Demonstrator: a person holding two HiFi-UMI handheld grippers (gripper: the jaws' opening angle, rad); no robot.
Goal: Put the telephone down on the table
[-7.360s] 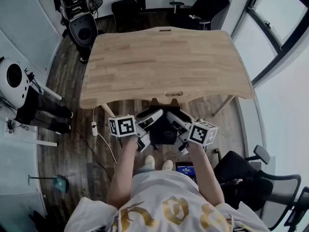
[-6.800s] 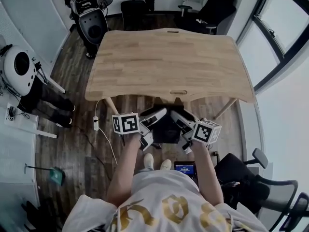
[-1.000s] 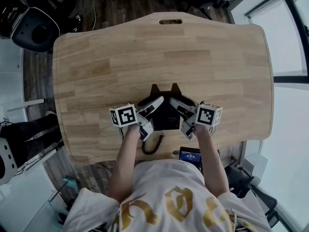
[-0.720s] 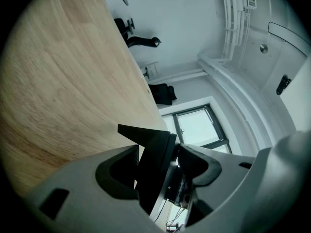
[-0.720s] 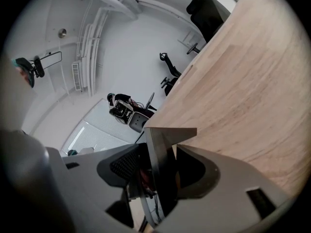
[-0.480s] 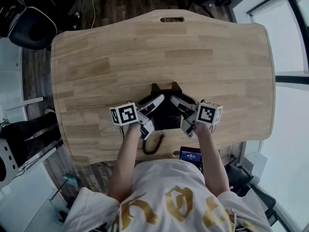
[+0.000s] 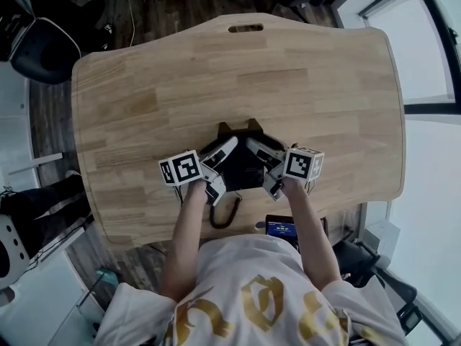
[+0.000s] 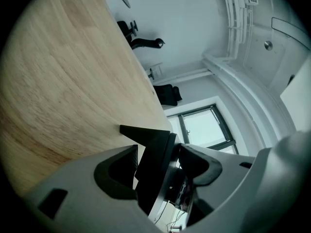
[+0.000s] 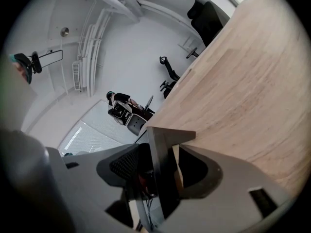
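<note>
A black telephone (image 7: 242,169) is held over the near middle of the wooden table (image 7: 288,71), between both grippers. My left gripper (image 7: 222,166) is shut on its left side, my right gripper (image 7: 263,166) on its right side. In the left gripper view the telephone's (image 8: 153,147) dark edge fills the gap in the left gripper (image 8: 159,155), its corner low over the table (image 8: 58,72). The right gripper view shows the same for the telephone (image 9: 163,147) and the right gripper (image 9: 163,168). Whether it rests on the wood cannot be told. Its coiled cord (image 7: 225,213) trails toward the front edge.
A small device with a blue screen (image 7: 280,228) sits at the table's front edge by the person's right arm. A black office chair (image 7: 36,42) stands off the table's far left corner. Windows run along the right side of the room.
Several seconds ago the telephone was held over the floor, short of the table's front edge; now it is over the table. Over the last second the grippers and telephone have hardly moved.
</note>
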